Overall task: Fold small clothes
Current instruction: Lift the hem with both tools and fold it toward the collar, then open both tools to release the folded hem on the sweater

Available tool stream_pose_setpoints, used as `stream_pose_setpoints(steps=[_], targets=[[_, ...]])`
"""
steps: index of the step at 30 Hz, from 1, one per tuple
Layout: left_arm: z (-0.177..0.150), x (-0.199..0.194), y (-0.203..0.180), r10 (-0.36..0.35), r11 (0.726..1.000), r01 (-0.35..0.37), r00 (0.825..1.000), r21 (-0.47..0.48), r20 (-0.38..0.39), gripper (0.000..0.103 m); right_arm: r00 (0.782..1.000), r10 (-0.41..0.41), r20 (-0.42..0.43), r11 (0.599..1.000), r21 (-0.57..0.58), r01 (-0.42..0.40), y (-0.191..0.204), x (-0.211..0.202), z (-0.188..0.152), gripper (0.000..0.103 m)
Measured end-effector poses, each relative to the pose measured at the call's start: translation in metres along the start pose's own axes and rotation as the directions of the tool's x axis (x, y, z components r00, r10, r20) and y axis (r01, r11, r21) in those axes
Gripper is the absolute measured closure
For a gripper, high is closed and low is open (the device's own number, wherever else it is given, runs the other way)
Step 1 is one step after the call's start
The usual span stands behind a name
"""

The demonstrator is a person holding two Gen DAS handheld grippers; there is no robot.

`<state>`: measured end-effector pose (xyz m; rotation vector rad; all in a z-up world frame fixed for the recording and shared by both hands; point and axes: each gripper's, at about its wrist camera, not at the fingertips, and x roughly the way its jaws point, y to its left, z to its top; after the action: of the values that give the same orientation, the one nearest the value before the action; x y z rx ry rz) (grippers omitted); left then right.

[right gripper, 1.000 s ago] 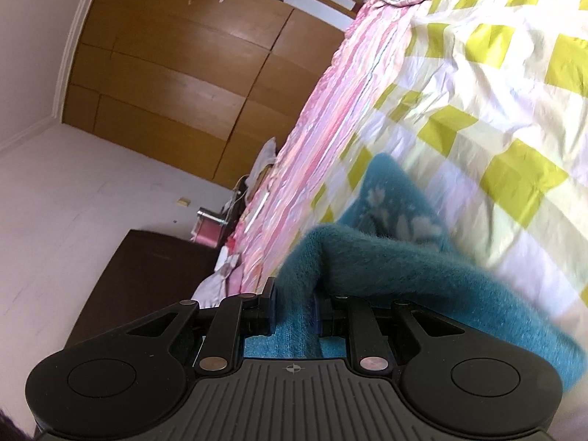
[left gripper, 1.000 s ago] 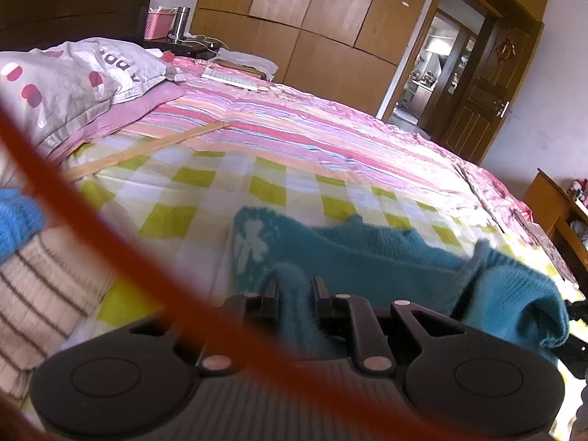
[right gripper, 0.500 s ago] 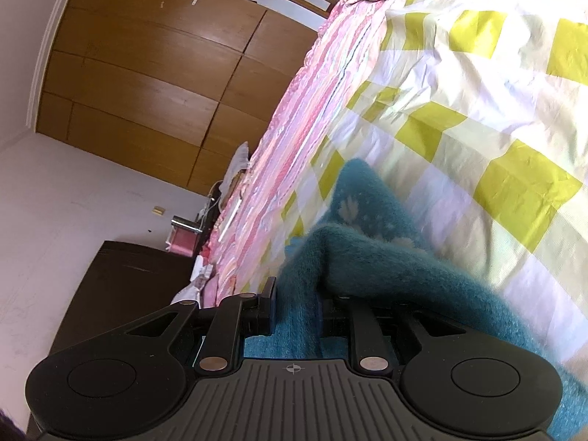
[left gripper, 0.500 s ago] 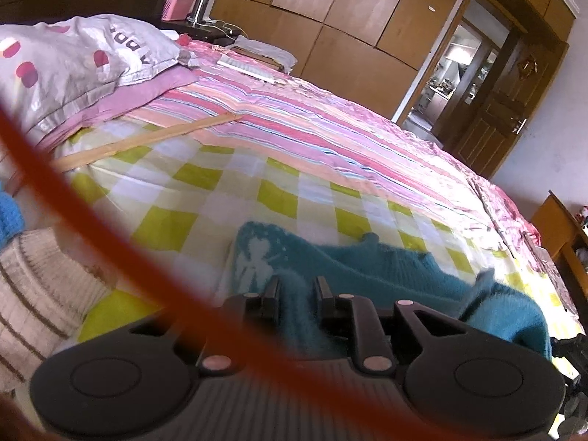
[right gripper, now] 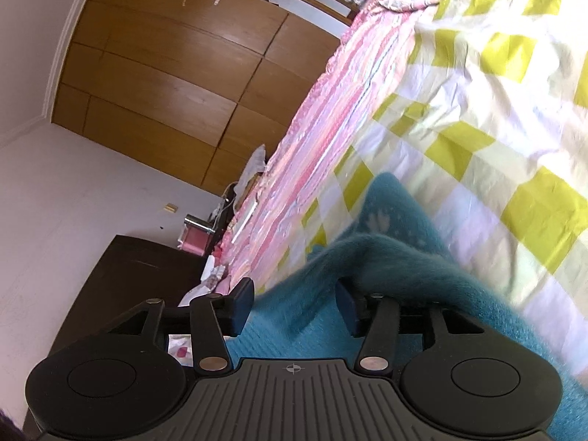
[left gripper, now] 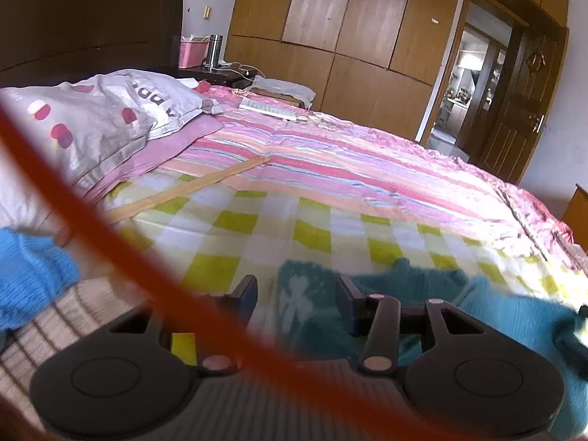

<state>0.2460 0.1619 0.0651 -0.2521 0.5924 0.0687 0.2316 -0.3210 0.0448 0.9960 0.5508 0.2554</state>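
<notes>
A teal knitted sweater (left gripper: 422, 294) with a pale flower motif lies on the yellow-and-white checked sheet (left gripper: 279, 220). My left gripper (left gripper: 297, 294) is open just above its near edge, the knit lying loose between the jaws. In the right wrist view the sweater (right gripper: 386, 257) rises in a fold in front of my right gripper (right gripper: 294, 305), which is open, with the knit draped across the gap and over the right finger.
A striped beige knit (left gripper: 73, 316) and a bright blue knit (left gripper: 29, 268) lie at the left. A grey pillow (left gripper: 92, 121) and pink striped quilt (left gripper: 330, 158) lie beyond. An orange cord (left gripper: 110, 228) crosses the left lens. Wardrobe (left gripper: 330, 18) and doorway (left gripper: 470, 81) stand behind.
Both grippers were shut on the teal sweater and have opened, letting it go. The left view has tilted up and back slightly.
</notes>
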Motion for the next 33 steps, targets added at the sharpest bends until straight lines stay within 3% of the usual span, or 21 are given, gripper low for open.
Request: stream_pose_setpoints(steps=[4, 7, 11, 16, 22, 28, 33], targets=[[-0.014, -0.011, -0.006, 0.018, 0.998, -0.018, 1.000, 0.053, 0.004, 0.052, 1.000, -0.019, 0.023, 0.997, -0.070, 0.020, 0.009, -0.006, 0.004, 0.045], [-0.024, -0.018, -0.008, 0.020, 0.996, -0.021, 1.000, 0.083, 0.011, 0.052, 0.995, -0.088, 0.049, 0.981, -0.170, 0.095, 0.017, -0.009, 0.003, 0.045], [-0.034, -0.014, -0.015, 0.029, 0.988, -0.027, 1.000, 0.155, -0.010, 0.051, 0.969, -0.230, 0.089, 0.903, -0.352, 0.247, 0.023, -0.001, -0.006, 0.045], [-0.041, 0.009, -0.027, 0.076, 0.971, -0.065, 0.996, 0.230, -0.039, 0.050, 0.936, -0.335, 0.110, 0.784, -0.518, 0.342, 0.033, 0.021, -0.018, 0.047], [-0.038, 0.017, -0.028, 0.098, 0.964, -0.090, 0.995, 0.248, -0.020, 0.040, 0.926, -0.326, 0.192, 0.741, -0.556, 0.377, 0.036, 0.019, -0.022, 0.049], [-0.026, 0.033, -0.035, 0.111, 0.946, -0.104, 0.994, 0.306, -0.005, 0.034, 0.920, -0.360, 0.154, 0.712, -0.593, 0.377, 0.033, 0.028, -0.020, 0.046], [-0.022, 0.049, -0.041, 0.096, 0.927, -0.071, 0.994, 0.369, -0.050, 0.032, 0.918, -0.371, 0.142, 0.695, -0.613, 0.375, 0.033, 0.032, -0.017, 0.046]])
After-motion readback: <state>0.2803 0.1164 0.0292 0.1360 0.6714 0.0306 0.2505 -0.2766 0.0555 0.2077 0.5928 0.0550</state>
